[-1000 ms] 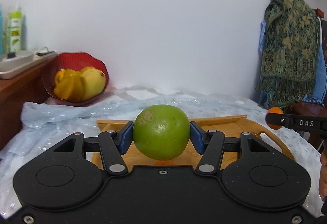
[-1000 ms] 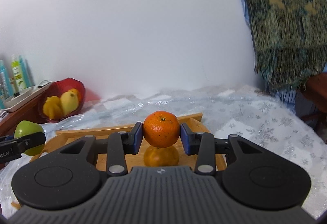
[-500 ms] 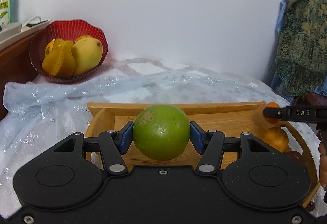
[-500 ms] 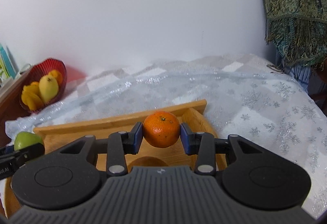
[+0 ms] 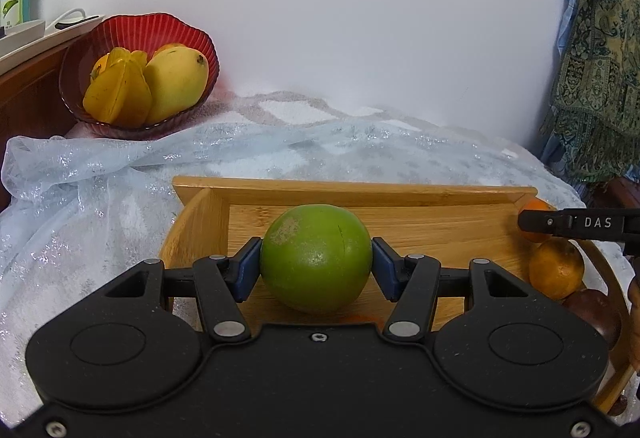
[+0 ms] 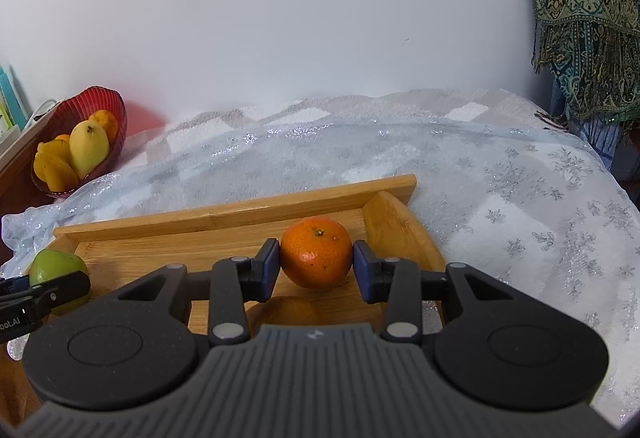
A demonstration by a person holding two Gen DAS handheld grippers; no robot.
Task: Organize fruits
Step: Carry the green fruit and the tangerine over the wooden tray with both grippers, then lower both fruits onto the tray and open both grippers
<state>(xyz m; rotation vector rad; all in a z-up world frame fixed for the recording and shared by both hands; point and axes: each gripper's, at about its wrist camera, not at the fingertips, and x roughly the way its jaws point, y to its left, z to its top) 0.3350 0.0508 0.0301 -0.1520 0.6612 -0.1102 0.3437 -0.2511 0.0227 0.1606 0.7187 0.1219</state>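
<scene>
— White wall behind, a glittery pale cloth (image 5: 100,198) over what looks like a bed, and that red bowl (image 5: 140,34) at the far left with a mango (image 5: 176,78) and a starfruit (image 5: 120,94) in it. From the left camera, what do you make of it?

— The left gripper (image 5: 316,270) has its fingers (image 5: 248,272) closed snugly on a green fruit (image 5: 316,258), maybe a green orange, held over the left part of the wooden tray (image 5: 360,188). A second ago the tray sat low and half hidden behind the fruit; now its floor fills the middle of the view, so the gripper has tipped down toward it. At the right edge the other tool reaches in, with an orange citrus (image 5: 556,270) and something dark brown (image 5: 592,312) lying in the tray below it.

— And the right camera?

— Same story. The right gripper (image 6: 316,266) has its fingers (image 6: 268,270) clamped on a mandarin (image 6: 316,258), just above the tray's right end near the curved handle (image 6: 400,230). The far rim (image 6: 240,210) has climbed up the picture since a second ago, so this one has come down and forward too. Another orange fruit (image 6: 288,312) lies directly under it, mostly hidden. The green fruit shows at the far left.

— So both are going into the tray?

— I'd guess so. Neither fruit is resting on the wood yet, as far as I can tell, and neither is released. The mandarin may need to clear the one beneath it.
</scene>
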